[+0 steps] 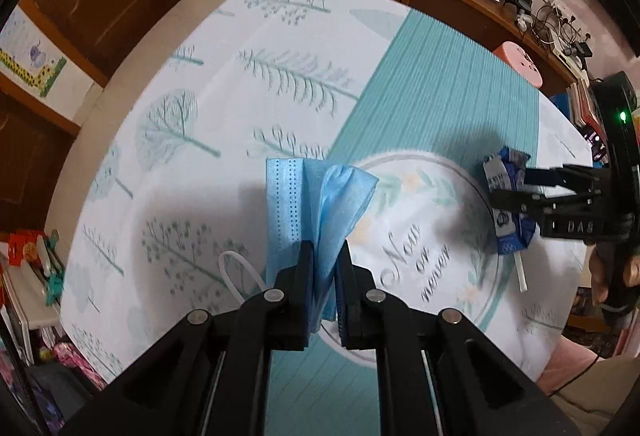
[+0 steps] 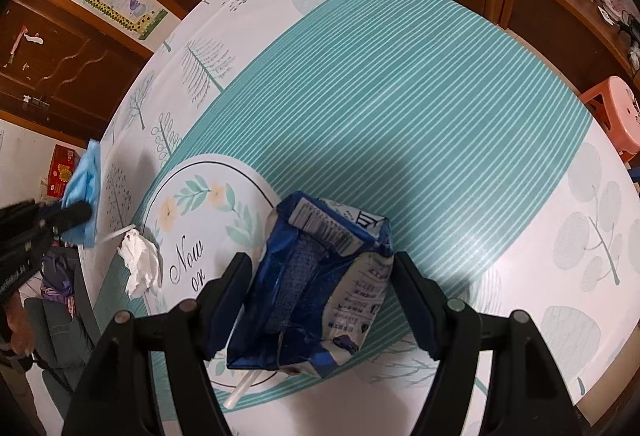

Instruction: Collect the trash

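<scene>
While clamped, crushed carton (image 2: 316, 284), straw (image 2: 240, 392) protruding

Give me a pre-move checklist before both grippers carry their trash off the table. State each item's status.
1. Left gripper pinching the blue face mask: ok, fingers closed on the fabric.
2. Mask ear loop free of snags: cannot tell, it trails down toward the tablecloth.
3. Right gripper gripping the crushed blue carton: cannot tell, fingers flank it but contact is unclear.
4. Straw attached to the carton: ok, it pokes out from underneath.
5. All trash collected: not ok, a crumpled white tissue remains on the table.
</scene>
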